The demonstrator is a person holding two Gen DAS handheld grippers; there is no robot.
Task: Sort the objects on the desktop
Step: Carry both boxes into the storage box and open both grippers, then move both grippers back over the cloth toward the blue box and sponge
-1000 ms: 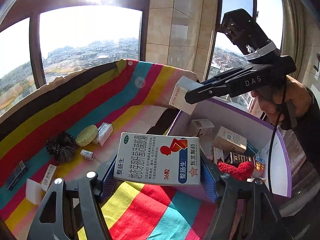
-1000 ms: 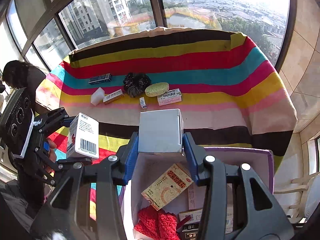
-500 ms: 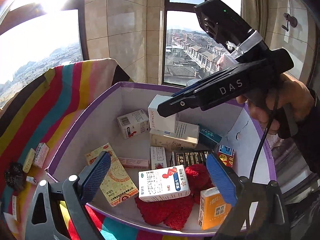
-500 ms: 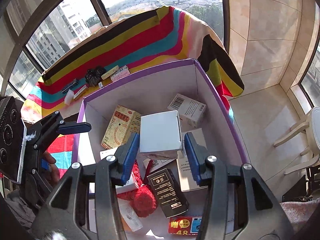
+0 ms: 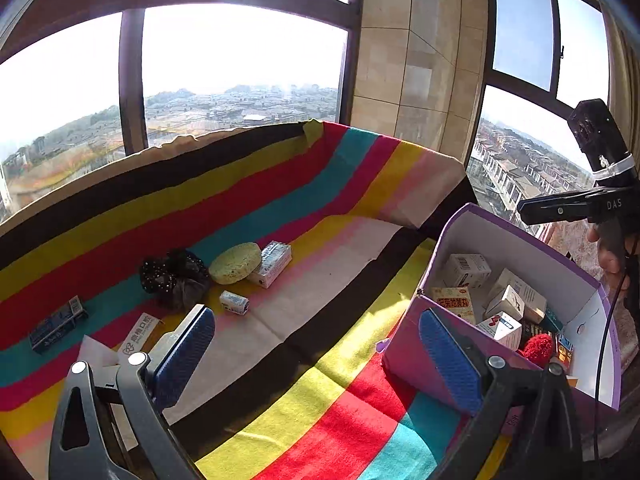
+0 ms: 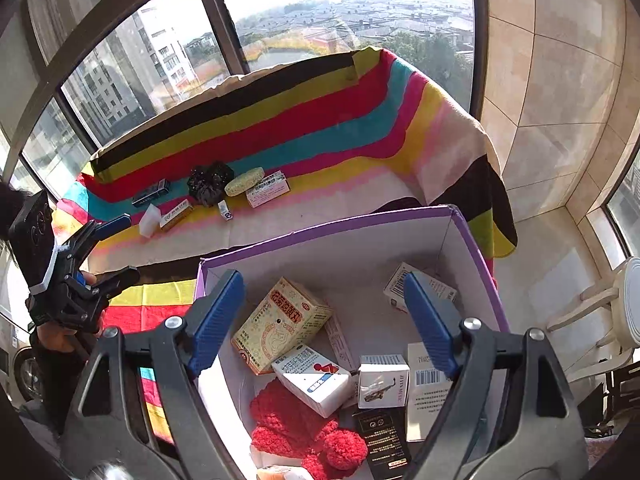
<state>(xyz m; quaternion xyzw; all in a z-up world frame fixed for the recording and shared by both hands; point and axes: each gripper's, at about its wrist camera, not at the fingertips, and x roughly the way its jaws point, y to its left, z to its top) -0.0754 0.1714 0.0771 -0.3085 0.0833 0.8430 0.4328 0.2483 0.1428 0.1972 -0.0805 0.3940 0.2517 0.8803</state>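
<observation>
My left gripper point(image 5: 316, 356) is open and empty over the striped cloth, left of the purple-rimmed box point(image 5: 520, 224). My right gripper point(image 6: 324, 320) is open and empty above that box point(image 6: 320, 228). Inside lie several medicine cartons, a small white box point(image 6: 383, 386), a white carton with red and blue print point(image 6: 314, 378) and a red fluffy item point(image 6: 296, 428). On the cloth remain a black scrunchie point(image 5: 174, 276), a yellow sponge point(image 5: 235, 262), a white carton point(image 5: 274, 263), a tiny box point(image 5: 234, 303), a dark blue box point(image 5: 58, 326) and a labelled carton point(image 5: 138, 336).
The striped cloth point(image 5: 320, 360) covers the whole table, with its far edge against the windows. A white wedge point(image 6: 149, 222) lies by the labelled carton. The tiled floor and a white chair point(image 6: 612, 300) are to the right of the table.
Both grippers opened and dropped their cartons into the box. My left gripper swung back left toward the cloth. My right gripper stays above the box.
</observation>
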